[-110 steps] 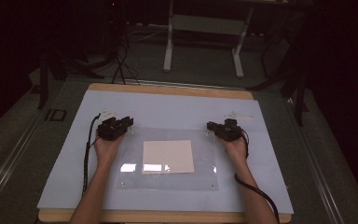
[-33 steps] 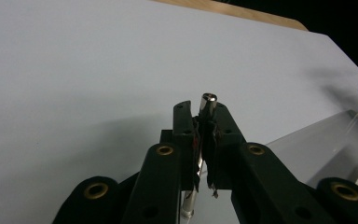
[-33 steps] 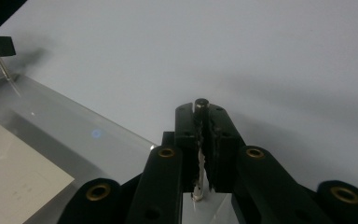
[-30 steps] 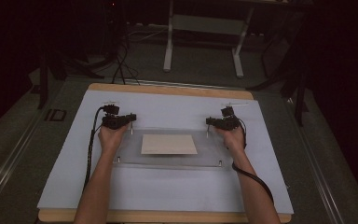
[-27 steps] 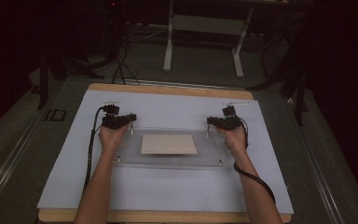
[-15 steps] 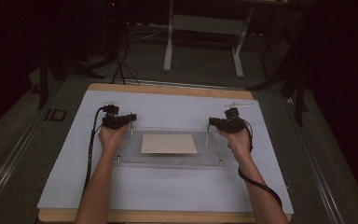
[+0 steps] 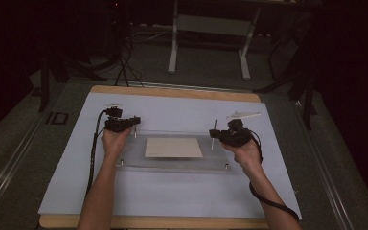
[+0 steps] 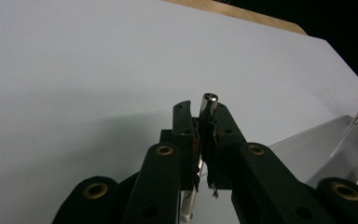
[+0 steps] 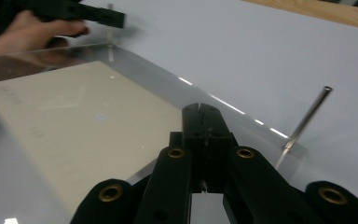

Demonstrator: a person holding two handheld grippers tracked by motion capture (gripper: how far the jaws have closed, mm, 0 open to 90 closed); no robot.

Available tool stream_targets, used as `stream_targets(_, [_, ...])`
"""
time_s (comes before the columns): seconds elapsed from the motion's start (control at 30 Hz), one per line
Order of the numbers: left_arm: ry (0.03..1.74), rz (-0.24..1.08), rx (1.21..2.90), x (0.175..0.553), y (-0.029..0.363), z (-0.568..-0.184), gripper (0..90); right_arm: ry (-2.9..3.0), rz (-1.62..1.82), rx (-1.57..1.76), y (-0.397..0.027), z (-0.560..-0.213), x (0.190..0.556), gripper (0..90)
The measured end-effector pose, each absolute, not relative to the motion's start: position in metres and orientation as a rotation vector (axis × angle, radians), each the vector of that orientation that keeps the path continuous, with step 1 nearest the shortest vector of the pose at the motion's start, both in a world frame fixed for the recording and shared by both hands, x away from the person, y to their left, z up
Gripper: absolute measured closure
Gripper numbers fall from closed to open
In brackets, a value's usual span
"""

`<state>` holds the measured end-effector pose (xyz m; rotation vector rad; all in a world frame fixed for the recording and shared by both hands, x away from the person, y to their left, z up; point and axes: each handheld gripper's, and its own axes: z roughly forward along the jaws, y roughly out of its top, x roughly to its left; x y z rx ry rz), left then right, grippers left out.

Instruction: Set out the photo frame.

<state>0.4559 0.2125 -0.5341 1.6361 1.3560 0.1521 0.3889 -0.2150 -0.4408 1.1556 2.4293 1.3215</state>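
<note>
The left gripper (image 8: 204, 122) stays clamped on its pin (image 8: 209, 103). The right gripper (image 9: 204, 112) has just let go of its pin (image 9: 305, 120), fingers closing empty, so the clear plate (image 7: 172, 160) rests on the desk.

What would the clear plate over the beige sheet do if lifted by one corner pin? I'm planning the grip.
The clear plate looks flat and straight-edged, so probably stiff, not floppy. Its glossy surface suggests it is slippery. Held by the left gripper on one thin pin, it would likely tilt.
</note>
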Motion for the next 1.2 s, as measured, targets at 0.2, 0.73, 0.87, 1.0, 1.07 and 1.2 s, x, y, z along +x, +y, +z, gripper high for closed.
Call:
stream_targets(0.2, [1.36, 0.143, 1.637, 0.457, 0.213, -0.534, 83.6, 2.433, 1.363, 1.072, -0.216, -0.426, 0.361, 90.0])
stream_targets(0.73, [1.362, 0.132, 1.634, 0.458, 0.213, -0.534, 83.4, 2.521, 1.431, 0.921, -0.202, -0.417, 0.316, 90.0])
stream_targets(0.87, [1.368, 0.128, 1.629, 0.458, 0.213, -0.534, 83.4, 2.55, 1.439, 0.879, -0.195, -0.42, 0.303, 90.0])
stream_targets(1.0, [1.37, 0.125, 1.628, 0.458, 0.213, -0.534, 83.4, 2.566, 1.45, 0.852, -0.19, -0.425, 0.294, 90.0])
stream_targets(1.07, [1.368, 0.122, 1.631, 0.459, 0.213, -0.534, 83.3, 2.568, 1.462, 0.844, -0.187, -0.426, 0.29, 90.0])
stream_targets(1.2, [1.364, 0.123, 1.638, 0.458, 0.213, -0.534, 83.2, 2.578, 1.483, 0.822, -0.184, -0.43, 0.279, 90.0])
